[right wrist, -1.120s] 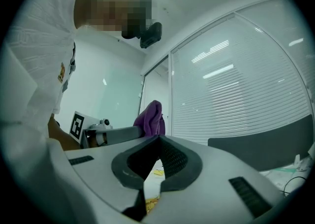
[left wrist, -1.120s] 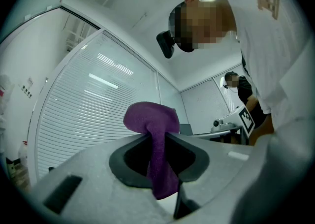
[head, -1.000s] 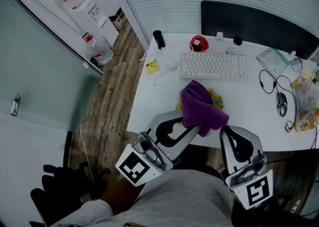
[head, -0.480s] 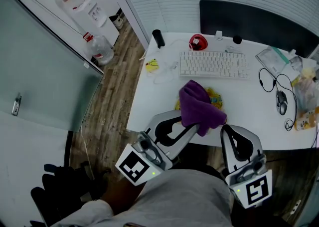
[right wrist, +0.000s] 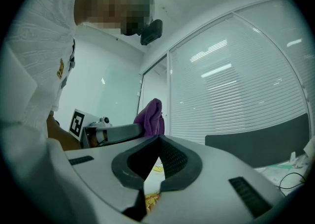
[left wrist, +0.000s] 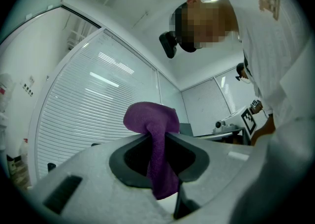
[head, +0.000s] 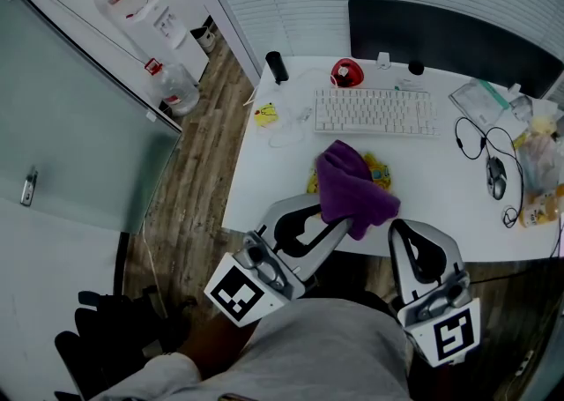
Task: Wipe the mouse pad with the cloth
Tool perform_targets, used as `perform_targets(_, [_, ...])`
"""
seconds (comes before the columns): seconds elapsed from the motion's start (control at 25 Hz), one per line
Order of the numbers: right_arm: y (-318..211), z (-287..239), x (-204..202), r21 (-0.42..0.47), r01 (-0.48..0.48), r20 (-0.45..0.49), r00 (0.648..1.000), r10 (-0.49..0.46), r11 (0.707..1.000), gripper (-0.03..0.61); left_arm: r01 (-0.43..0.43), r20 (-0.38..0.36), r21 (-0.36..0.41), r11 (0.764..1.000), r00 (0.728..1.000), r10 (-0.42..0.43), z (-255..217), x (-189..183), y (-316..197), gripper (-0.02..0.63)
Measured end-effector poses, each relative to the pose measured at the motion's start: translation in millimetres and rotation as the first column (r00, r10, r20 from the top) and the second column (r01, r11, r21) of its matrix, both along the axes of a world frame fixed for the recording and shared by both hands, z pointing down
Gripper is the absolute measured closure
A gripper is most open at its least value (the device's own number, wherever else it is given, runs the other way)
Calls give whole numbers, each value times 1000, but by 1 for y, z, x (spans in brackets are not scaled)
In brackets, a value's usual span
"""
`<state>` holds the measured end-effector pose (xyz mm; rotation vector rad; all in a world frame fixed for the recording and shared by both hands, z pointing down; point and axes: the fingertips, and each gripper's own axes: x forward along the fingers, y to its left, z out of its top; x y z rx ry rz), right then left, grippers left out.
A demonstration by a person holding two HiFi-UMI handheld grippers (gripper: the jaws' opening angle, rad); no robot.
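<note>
A purple cloth (head: 352, 192) hangs pinched in the left hand-held gripper (head: 342, 228), bunched above a yellow mouse pad (head: 381, 172) that lies on the white bench (head: 441, 205) just in front of the keyboard (head: 374, 113). The pad's coloured print is too small to read. Only the left gripper view shows the clamp itself, with the cloth's tail dangling below the closed jaws. The right gripper view shows the right hand-held gripper (head: 401, 233) closed on nothing, with the cloth beyond it. Only the head view takes in the pad, the keyboard, and a mouse (head: 496, 181) to the keyboard's right.
</note>
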<state>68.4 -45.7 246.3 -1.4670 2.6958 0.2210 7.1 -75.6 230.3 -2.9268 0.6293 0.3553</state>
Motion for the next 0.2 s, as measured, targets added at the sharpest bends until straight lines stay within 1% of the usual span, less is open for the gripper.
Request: perform_targets(0.2, [1,-1,0,4,2,1,1000,-2,1000,568,0,-2,0,1000,1000,0,0,1,1,535])
